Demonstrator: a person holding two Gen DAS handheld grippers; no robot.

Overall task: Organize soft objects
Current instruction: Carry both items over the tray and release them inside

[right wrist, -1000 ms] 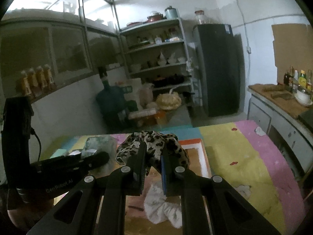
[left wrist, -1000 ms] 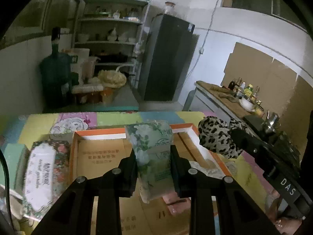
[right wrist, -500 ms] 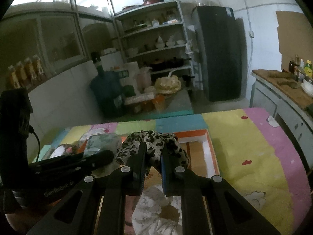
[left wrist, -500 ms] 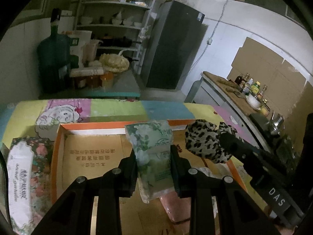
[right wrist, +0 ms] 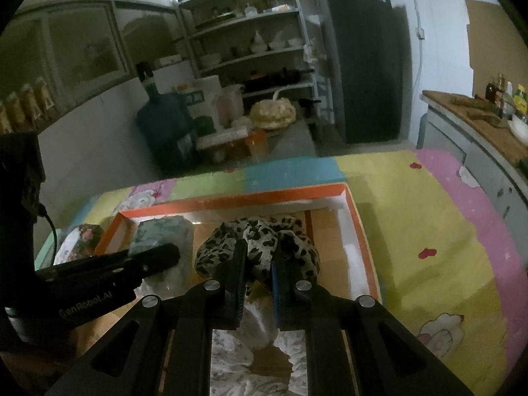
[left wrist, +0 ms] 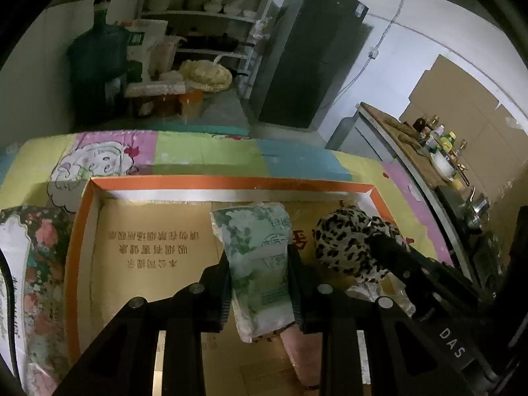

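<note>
Home kitchen / pantry room. Evidence: open metal shelving [right wrist: 250,33] stacked with bowls and pots, dark fridge [right wrist: 363,62], big water jug [right wrist: 161,128], side tabletop [right wrist: 475,118] with condiment bottles [right wrist: 505,94] and a cutting board. Tiled walls, dim light.

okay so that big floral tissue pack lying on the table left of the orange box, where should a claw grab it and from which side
Probably across its narrow width, near the middle, coming from above. The floral tissue pack lies flat beside the orange box, so the long soft sides face outward. Both claws are occupied now.
</note>
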